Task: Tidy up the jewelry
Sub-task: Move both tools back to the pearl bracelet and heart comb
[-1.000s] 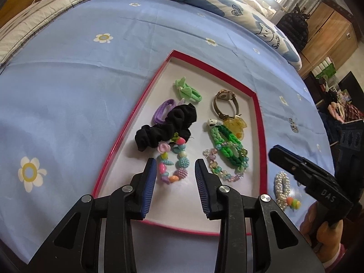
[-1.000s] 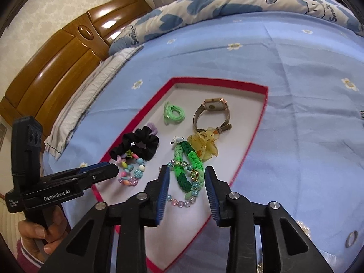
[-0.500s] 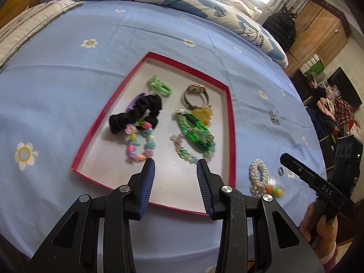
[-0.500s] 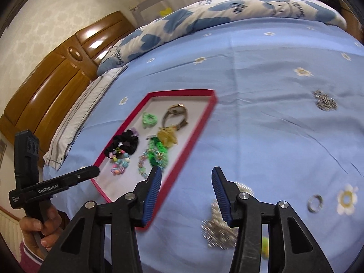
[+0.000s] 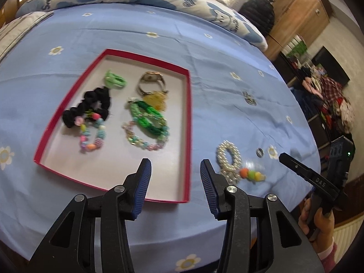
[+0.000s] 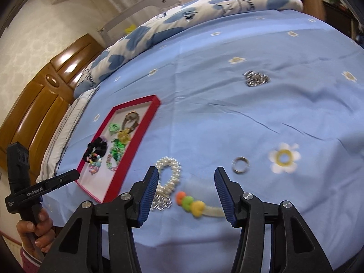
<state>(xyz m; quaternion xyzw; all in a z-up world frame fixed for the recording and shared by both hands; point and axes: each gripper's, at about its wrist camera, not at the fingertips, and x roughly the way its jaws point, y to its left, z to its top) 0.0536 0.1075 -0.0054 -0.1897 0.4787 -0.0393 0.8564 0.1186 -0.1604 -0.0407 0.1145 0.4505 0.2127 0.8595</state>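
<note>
I hold my right gripper (image 6: 185, 191) with jaws spread wide and empty; the fruit-bead clip (image 6: 190, 201) lies between them, the pearl bracelet (image 6: 168, 182) by the left jaw, the ring (image 6: 240, 164) beyond the right. My left gripper (image 5: 174, 183) is likewise parted and empty, over the red tray's (image 5: 188, 136) near corner.

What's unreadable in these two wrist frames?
- Left wrist: motion blur smears the beaded bracelets in the red tray; bead details unreadable.
- Right wrist: the tray's near corner is hidden behind the right gripper finger.
- Right wrist: the clear band behind the orange, green and yellow beads runs behind the other finger.
- Both views: the silver ring and sparkly heart are too small for detail.
</note>
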